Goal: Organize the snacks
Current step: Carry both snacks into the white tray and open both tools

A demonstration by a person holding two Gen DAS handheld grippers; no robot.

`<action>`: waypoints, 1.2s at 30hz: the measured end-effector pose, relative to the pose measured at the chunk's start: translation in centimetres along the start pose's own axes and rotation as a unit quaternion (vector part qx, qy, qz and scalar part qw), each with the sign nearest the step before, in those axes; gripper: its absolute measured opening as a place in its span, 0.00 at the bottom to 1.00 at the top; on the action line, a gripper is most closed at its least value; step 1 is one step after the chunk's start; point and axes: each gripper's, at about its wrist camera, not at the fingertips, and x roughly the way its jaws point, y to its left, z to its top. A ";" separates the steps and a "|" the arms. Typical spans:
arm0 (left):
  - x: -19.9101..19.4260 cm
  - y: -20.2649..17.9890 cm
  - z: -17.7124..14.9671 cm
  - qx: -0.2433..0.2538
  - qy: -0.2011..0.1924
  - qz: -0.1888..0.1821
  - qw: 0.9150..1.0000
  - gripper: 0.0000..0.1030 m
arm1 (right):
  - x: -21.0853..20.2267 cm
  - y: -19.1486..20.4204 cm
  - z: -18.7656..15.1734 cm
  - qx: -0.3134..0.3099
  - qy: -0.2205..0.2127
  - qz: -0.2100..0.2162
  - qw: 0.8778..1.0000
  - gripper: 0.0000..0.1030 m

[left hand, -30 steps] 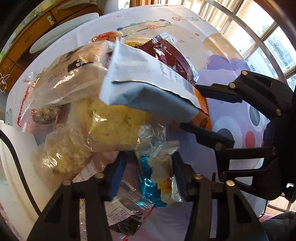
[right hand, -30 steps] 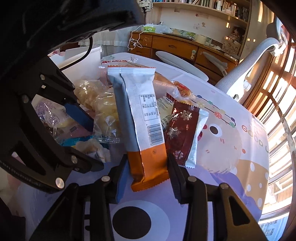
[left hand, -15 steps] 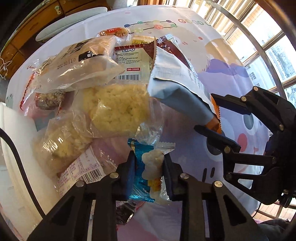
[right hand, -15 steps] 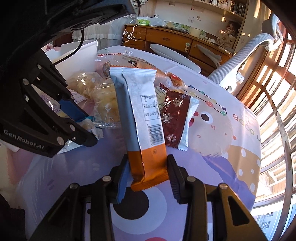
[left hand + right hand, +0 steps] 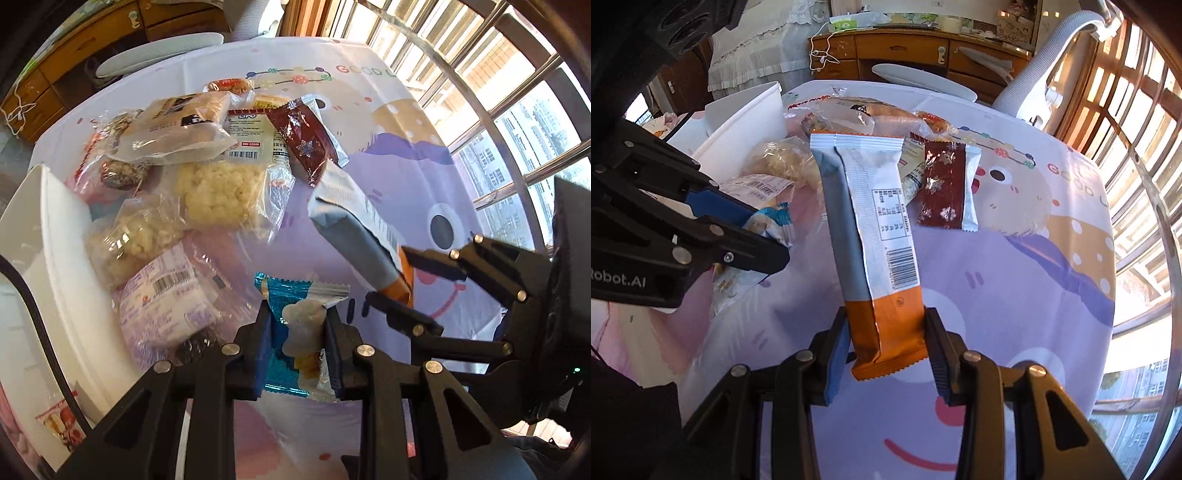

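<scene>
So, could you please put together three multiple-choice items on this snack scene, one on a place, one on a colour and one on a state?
1. Where does the white bin stand relative to the snack pile, seen from the left wrist?
A. left of it
B. right of it
C. on top of it

2. What colour is the clamped end of the long bar wrapper?
A. green
B. orange
C. black

3. What is the state of the left claw?
A. open and bare
B. shut on the blue packet
C. shut on the dark red snowflake packet

Answers:
1 A, its white wall runs along the left edge of the pile.
2 B, the right claw grips the orange part below the grey and white.
3 B, both pads press the packet's sides, while the snowflake packet lies on the tablecloth.
</scene>
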 end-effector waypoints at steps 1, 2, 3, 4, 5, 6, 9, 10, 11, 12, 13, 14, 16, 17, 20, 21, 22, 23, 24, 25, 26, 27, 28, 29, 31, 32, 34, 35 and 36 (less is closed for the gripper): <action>-0.6 0.1 -0.3 -0.004 -0.003 0.000 1.000 0.23 | -0.3 0.2 -0.2 0.009 0.005 0.006 1.000 0.38; -1.3 0.2 -0.7 -0.008 -0.007 0.000 1.000 0.23 | -0.6 0.4 -0.5 0.017 0.010 0.012 1.000 0.38; -2.0 0.2 -1.2 -0.012 -0.011 0.000 1.000 0.23 | -0.9 0.6 -0.6 0.026 0.015 0.018 0.999 0.38; -2.8 0.5 -1.6 -0.017 -0.015 0.000 1.000 0.23 | -1.2 0.8 -0.8 0.034 0.021 0.022 0.999 0.38; -3.3 0.6 -1.9 -0.023 -0.020 -0.001 1.000 0.23 | -1.5 1.1 -1.0 0.040 0.028 0.026 0.998 0.38; -4.0 0.9 -2.4 -0.029 -0.024 -0.001 0.999 0.23 | -1.8 1.4 -1.1 0.044 0.035 0.028 0.998 0.38; -5.8 1.4 -3.6 -0.048 -0.032 0.001 0.998 0.23 | -2.6 2.6 -1.3 0.045 0.052 0.028 0.997 0.38; -6.4 1.7 -4.1 -0.054 -0.034 0.001 0.998 0.23 | -2.9 3.0 -1.4 0.045 0.058 0.027 0.997 0.38; -7.1 2.1 -4.6 -0.060 -0.035 0.001 0.998 0.23 | -3.1 3.4 -1.4 0.044 0.063 0.025 0.997 0.38; -7.7 2.6 -5.1 -0.065 -0.037 0.000 0.997 0.23 | -3.4 3.8 -1.4 0.041 0.068 0.023 0.997 0.38; -8.3 3.1 -5.7 -0.070 -0.040 -0.004 0.997 0.23 | -3.7 4.3 -1.4 0.039 0.072 0.022 0.996 0.38; -8.7 3.3 -6.0 -0.074 -0.041 -0.005 0.996 0.23 | -3.9 4.5 -1.3 0.036 0.075 0.022 0.996 0.38; -9.8 4.1 -7.1 -0.076 -0.044 -0.004 0.996 0.23 | -4.4 5.4 -1.3 0.031 0.082 0.017 0.996 0.38; -10.3 4.5 -7.6 -0.076 -0.046 -0.004 0.996 0.23 | -4.6 5.8 -1.2 0.031 0.086 0.014 0.996 0.38; -11.6 5.7 -8.9 -0.077 -0.046 -0.004 0.996 0.23 | -5.3 6.9 -0.9 0.032 0.095 0.007 0.995 0.38; -12.1 6.2 -9.4 -0.076 -0.045 -0.003 0.996 0.23 | -5.6 7.3 -0.9 0.034 0.097 0.005 0.995 0.38; -12.3 6.5 -9.8 -0.074 -0.045 -0.002 0.996 0.23 | -5.9 7.6 -0.7 0.037 0.099 0.003 0.994 0.38; -12.7 6.9 -10.3 -0.072 -0.045 0.000 0.996 0.23 | -6.1 7.9 -0.6 0.041 0.100 0.001 0.994 0.38; -13.0 7.4 -10.7 -0.070 -0.045 0.000 0.997 0.23 | -6.3 8.3 -0.5 0.044 0.101 -0.003 0.994 0.38; -13.4 7.8 -11.2 -0.069 -0.046 -0.001 0.997 0.23 | -6.5 8.7 -0.3 0.048 0.102 -0.006 0.994 0.38; -13.7 8.3 -11.6 -0.067 -0.048 -0.002 0.997 0.23 | -6.8 9.1 -0.1 0.052 0.102 -0.010 0.993 0.38; -14.1 8.8 -12.0 -0.065 -0.049 -0.004 0.997 0.23 | -7.1 9.5 0.0 0.058 0.103 -0.014 0.993 0.38; -14.3 9.2 -12.4 -0.062 -0.049 -0.005 0.997 0.23 | -7.3 9.9 0.2 0.064 0.103 -0.017 0.992 0.38; -14.7 9.7 -12.8 -0.060 -0.051 -0.006 0.997 0.23 | -7.5 10.4 0.3 0.070 0.104 -0.020 0.992 0.39; -15.4 10.7 -13.6 -0.053 -0.055 -0.007 0.997 0.23 | -8.0 11.4 0.8 0.083 0.100 -0.022 0.991 0.39; -15.6 11.2 -13.9 -0.050 -0.057 -0.008 0.997 0.23 | -8.3 11.9 1.0 0.089 0.098 -0.022 0.991 0.39; -16.3 12.3 -14.5 -0.044 -0.062 -0.009 0.997 0.23 | -8.7 13.1 1.3 0.100 0.094 -0.025 0.990 0.39; -16.5 12.8 -14.8 -0.041 -0.064 -0.010 0.997 0.23 | -8.9 13.7 1.5 0.105 0.092 -0.027 0.990 0.39; -16.8 13.4 -15.1 -0.037 -0.066 -0.010 0.997 0.23 | -9.1 14.3 1.7 0.111 0.089 -0.027 0.990 0.39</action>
